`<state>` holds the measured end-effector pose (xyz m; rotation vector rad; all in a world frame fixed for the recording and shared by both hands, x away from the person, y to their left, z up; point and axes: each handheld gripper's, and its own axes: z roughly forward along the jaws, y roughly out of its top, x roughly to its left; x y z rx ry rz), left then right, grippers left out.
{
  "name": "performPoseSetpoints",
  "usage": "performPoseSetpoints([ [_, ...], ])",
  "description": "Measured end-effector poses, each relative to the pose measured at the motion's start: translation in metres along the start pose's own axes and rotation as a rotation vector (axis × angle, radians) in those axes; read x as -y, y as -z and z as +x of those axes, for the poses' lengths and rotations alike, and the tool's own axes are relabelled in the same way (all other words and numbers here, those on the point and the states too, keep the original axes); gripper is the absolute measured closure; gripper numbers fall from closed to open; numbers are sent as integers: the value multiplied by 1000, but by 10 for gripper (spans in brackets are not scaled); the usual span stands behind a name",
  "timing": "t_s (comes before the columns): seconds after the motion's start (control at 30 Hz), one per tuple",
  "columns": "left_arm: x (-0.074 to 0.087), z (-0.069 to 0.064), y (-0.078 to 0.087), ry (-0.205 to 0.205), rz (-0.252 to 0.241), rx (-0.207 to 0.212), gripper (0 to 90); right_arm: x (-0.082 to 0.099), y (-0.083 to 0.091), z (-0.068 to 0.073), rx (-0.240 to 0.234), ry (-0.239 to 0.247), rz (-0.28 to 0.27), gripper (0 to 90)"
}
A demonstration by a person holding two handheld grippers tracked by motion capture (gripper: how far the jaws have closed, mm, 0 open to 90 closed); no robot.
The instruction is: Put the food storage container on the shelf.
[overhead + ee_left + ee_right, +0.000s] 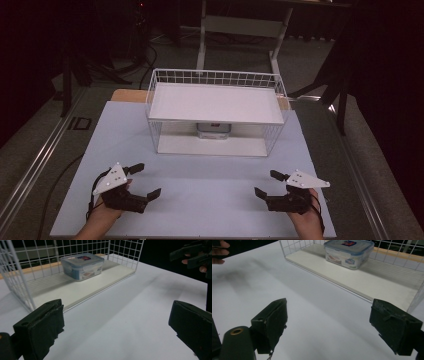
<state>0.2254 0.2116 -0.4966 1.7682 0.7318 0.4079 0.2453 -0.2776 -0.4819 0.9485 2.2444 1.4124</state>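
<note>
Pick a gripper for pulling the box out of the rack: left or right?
Near toss-up; slight lean right. The lidded box sits about centred on the lower shelf of the wire rack, facing the open front. Left gripper and right gripper are both open, roughly equally far back; the right aims more squarely.

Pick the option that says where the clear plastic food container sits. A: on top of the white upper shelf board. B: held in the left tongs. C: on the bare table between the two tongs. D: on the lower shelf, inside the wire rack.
D: the container rests on the lower board inside the wire rack, under the upper shelf board; the left tongs and right tongs are both open and empty.
</note>
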Motion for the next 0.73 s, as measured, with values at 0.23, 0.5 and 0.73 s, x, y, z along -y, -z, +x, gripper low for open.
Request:
performPoseSetpoints([
  [0.23,7,4,3,5,32,-5,9,6,9,-9,28,13,-14,149],
  [0.5,14,6,-5,7,28,-19,9,21,-2,-20,-7,-47,19,149],
  [0.73,15,3,-8,-1,25,-4,10,23,-9,-20,-6,-27,37,148],
])
